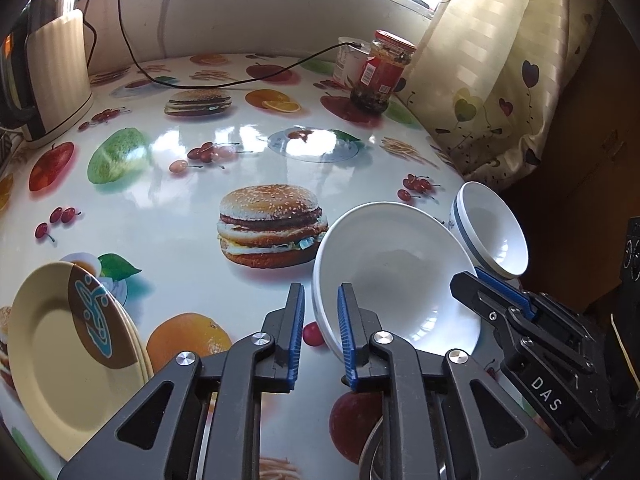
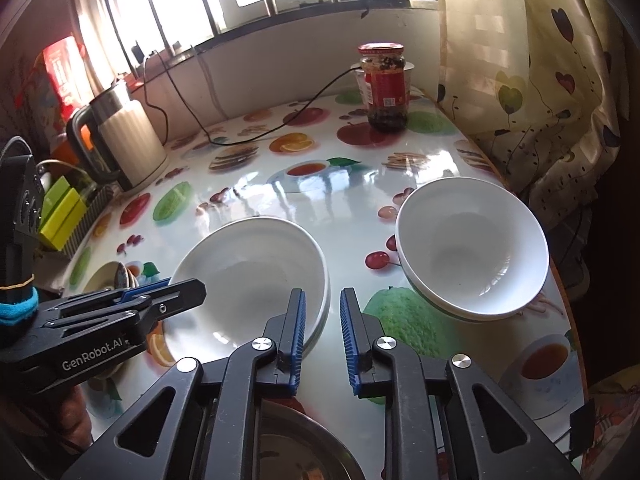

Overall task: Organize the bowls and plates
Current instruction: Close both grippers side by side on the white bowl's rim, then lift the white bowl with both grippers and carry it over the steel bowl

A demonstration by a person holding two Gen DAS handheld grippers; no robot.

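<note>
The step in hand looks like a two-handed lift of the bowl (image 1: 392, 264), probably to nest it in the second bowl (image 1: 496, 232), which stands just beside it at its 2 o'clock in the left view. To do it well, both hands should rise together so the bowl stays level. They should carry it high enough to clear the second bowl's rim, centre it, lower it gently, and release at the same time. Pulling apart or twisting could slip the smooth rim out of the pads. The left claw (image 1: 321, 320) is nearly closed and looks clenched on the bowl's rim at about 7 o'clock, with one pad inside and one outside. The right claw (image 2: 323, 320) is equally narrow and grasps the opposite rim, at about 4 o'clock in its own view. The bowl appears to rest on the table (image 1: 200, 184). The plates (image 1: 48, 352) lie well apart at the bowl's 9 o'clock, untouched.
</note>
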